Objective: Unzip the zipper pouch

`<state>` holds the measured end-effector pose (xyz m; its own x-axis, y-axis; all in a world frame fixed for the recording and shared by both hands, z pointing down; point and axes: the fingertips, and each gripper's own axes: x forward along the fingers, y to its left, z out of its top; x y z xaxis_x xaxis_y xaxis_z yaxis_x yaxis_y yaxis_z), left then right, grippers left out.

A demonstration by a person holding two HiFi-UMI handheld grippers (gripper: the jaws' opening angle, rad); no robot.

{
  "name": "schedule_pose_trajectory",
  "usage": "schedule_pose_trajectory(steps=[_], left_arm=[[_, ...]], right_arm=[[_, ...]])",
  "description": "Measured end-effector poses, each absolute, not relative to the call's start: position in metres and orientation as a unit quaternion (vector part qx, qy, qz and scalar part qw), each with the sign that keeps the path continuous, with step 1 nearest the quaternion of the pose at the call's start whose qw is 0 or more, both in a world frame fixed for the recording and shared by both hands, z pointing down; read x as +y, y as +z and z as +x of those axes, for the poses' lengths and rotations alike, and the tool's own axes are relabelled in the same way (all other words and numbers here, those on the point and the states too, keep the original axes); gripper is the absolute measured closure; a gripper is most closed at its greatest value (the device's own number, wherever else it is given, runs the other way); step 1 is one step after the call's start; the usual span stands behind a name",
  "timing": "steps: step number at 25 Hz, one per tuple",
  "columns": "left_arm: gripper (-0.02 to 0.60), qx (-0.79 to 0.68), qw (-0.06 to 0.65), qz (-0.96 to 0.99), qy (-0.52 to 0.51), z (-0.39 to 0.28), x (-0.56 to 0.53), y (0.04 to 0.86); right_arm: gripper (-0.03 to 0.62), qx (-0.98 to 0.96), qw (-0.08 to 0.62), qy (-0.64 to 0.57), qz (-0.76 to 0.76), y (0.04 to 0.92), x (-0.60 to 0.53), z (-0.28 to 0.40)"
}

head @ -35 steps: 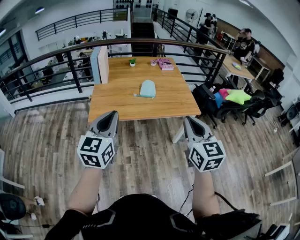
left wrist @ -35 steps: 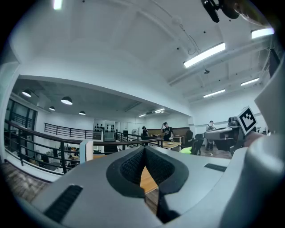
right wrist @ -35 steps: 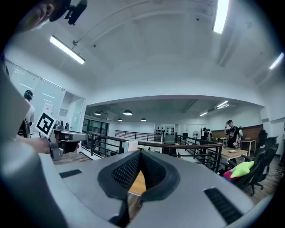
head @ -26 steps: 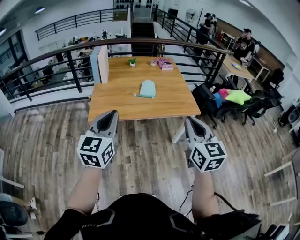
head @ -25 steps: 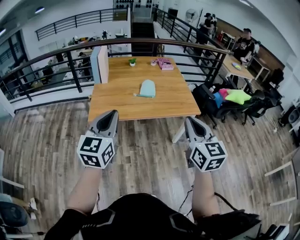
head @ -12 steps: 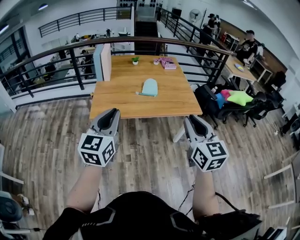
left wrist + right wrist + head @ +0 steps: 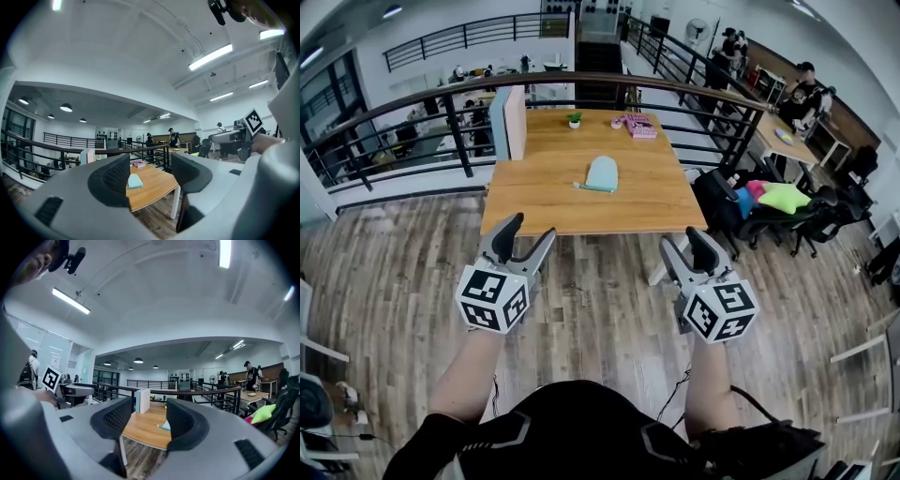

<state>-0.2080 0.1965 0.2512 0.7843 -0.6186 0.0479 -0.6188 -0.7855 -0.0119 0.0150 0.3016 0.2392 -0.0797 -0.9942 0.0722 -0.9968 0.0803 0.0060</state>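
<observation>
A light blue zipper pouch (image 7: 602,173) lies flat near the middle of a wooden table (image 7: 544,202), well ahead of both grippers. My left gripper (image 7: 532,228) and right gripper (image 7: 682,240) hover level over the floor, short of the table's front edge. Both are open, their jaws have just been opening, and nothing sits between them. In the left gripper view the pouch (image 7: 135,181) shows far off between the jaws of the left gripper (image 7: 150,173). In the right gripper view the pouch (image 7: 165,426) peeks out beside the right pad of the right gripper (image 7: 149,420).
On the table stand a white box (image 7: 508,122) at the back left, a small plant (image 7: 574,119) and a pink book (image 7: 639,125) at the back. A black railing (image 7: 441,103) runs behind. Chairs with bags (image 7: 769,199) crowd the right side; people stand at the far right.
Both grippers' jaws went from shut to spread wide. The hands stayed roughly where they were, short of the table.
</observation>
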Motion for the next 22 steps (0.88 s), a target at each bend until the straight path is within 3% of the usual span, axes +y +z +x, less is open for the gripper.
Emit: schedule_pose_trajectory(steps=[6,22], left_arm=[[0.296,-0.325,0.003,0.945,0.024,-0.192,0.203,0.253],[0.296,-0.341,-0.007,0.939,0.042,-0.126,0.201,0.271]], right_arm=[[0.313,-0.738,0.025,0.026,0.674,0.244,0.305,0.029],[0.304,-0.756,0.018,0.033,0.653,0.267,0.303,0.095]])
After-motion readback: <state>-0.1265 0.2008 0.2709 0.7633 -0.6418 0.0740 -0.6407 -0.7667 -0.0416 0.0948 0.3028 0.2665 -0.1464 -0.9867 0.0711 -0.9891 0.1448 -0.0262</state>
